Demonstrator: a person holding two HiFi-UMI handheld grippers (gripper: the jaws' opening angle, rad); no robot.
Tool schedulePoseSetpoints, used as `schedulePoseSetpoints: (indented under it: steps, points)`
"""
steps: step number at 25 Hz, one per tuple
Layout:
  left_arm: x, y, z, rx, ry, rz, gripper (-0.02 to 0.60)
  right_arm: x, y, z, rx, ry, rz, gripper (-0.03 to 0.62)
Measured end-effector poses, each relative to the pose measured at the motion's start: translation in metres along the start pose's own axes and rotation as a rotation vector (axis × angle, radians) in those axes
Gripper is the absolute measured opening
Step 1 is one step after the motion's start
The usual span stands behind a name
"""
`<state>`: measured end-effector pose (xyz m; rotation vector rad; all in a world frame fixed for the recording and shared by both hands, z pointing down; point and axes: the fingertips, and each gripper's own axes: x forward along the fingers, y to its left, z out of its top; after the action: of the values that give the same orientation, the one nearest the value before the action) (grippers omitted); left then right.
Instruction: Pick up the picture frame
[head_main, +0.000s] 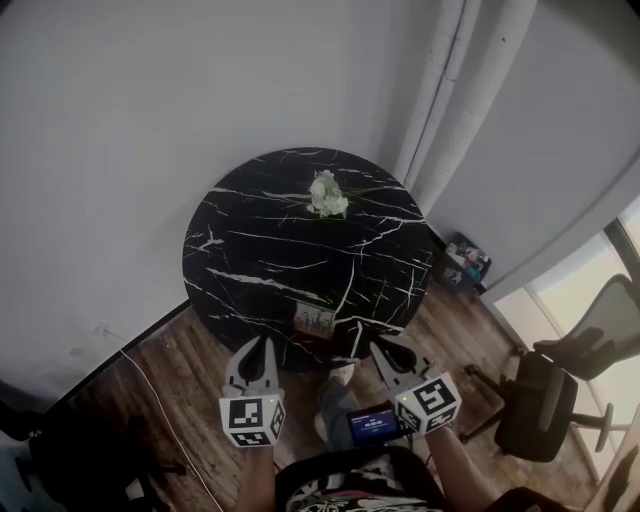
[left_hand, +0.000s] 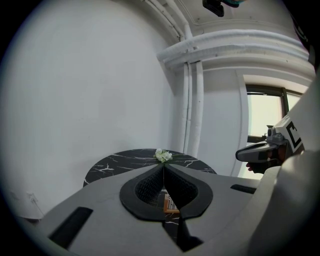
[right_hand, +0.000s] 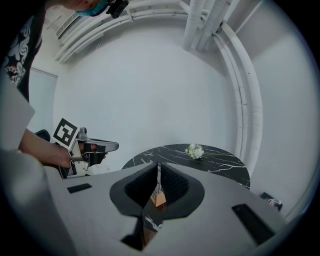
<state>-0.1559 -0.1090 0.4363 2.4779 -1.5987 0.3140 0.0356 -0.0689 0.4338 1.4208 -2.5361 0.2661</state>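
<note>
approach: your left gripper (head_main: 262, 346) and right gripper (head_main: 386, 349) closed, empty; open, reach small brown-edged picture frame (head_main: 314, 318), near edge of round black marble table (head_main: 262, 262)

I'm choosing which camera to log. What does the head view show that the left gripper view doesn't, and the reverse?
Only the head view: the wooden floor and an office chair. Only the left gripper view: pipes running under the ceiling. Both: the black marble table, the white flowers, the picture frame at its near edge, the right gripper.
</note>
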Motion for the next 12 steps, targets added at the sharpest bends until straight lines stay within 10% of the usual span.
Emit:
schedulePoseSetpoints:
  steps: [12]
  points:
    - [0.028,-0.005,-0.043,-0.007,0.131,-0.058,0.014,0.029,-0.002,-0.036,0.022,0.102,0.076,0.02]
